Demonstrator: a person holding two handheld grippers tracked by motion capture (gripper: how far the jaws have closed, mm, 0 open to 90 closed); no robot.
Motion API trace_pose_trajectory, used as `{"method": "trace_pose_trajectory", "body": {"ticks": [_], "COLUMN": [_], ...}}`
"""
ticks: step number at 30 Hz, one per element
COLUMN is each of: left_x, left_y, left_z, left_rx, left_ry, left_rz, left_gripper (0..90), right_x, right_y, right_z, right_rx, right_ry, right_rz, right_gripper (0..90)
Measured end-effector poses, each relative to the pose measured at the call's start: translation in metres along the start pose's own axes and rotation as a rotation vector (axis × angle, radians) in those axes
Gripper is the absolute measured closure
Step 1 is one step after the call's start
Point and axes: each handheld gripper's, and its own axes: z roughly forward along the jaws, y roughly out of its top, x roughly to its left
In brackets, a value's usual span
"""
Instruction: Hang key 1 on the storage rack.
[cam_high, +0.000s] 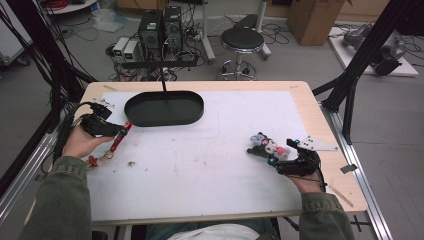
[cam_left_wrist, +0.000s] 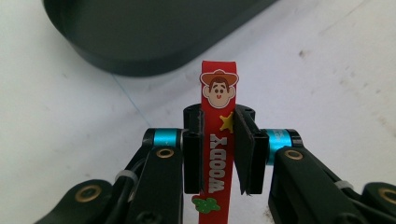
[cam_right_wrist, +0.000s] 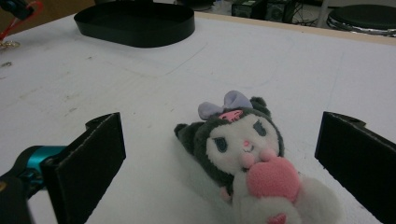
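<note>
Left claw (cam_left_wrist: 218, 154) gripping red Woody strap (cam_left_wrist: 218, 140) near table's left edge, just short of black oval tray (cam_high: 164, 108) by far edge; right claw (cam_right_wrist: 219, 163) standing released around plush toy (cam_right_wrist: 243, 154) lying near table's right edge.

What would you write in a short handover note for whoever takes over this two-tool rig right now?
Left tool: shut on the red rubber Woody strap, lifted near the black oval tray.
Right tool: open, jaws either side of the grey-and-white plush doll with a pink heart, which lies on the white table mat; pads not touching it.
Done: strap picked up.
Left, probably: put the strap in the tray, then grip the doll and move it.
</note>
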Motion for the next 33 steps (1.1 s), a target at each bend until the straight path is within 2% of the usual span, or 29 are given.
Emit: {"method": "trace_pose_trajectory", "body": {"ticks": [3,6,11,15,20,22,24,26,33], "left_x": [-0.002,0.001,0.004,0.003,-0.005,-0.007,-0.009,-0.011,-0.015], "left_y": [0.0,-0.001,0.004,0.016,0.037,0.047,0.054,0.061,0.086], "left_z": [-0.016,-0.027,-0.041,-0.05,-0.056,-0.058,-0.061,-0.065,-0.076], "left_rx": [-0.065,-0.088,-0.127,-0.137,-0.14,-0.157,-0.174,-0.2,-0.243], "left_ry": [0.003,0.0,0.03,0.048,0.082,0.087,0.081,0.055,0.047], "left_rz": [0.004,-0.007,-0.003,0.007,0.051,0.062,0.065,0.071,0.086], "left_gripper": [74.7,74.7,74.8,74.9,74.9,74.9,74.9,74.9,74.9], "right_x": [0.0,0.0,0.0,0.0,-0.001,0.0,-0.001,-0.001,-0.001], "right_y": [0.0,0.0,0.001,0.001,0.001,0.001,0.001,0.001,0.001], "right_z": [0.0,0.0,0.001,0.002,0.001,0.001,0.0,0.001,0.001], "right_rx": [0.001,-0.001,-0.003,-0.002,-0.003,-0.008,-0.007,-0.007,-0.008], "right_ry": [0.0,-0.001,-0.003,0.0,0.001,0.001,0.002,0.002,0.003], "right_rz": [0.001,0.003,0.003,0.004,0.002,-0.001,0.0,0.002,0.0], "right_gripper": [0.7,0.7,0.7,0.7,0.7,0.7,0.7,0.7,0.7]}}
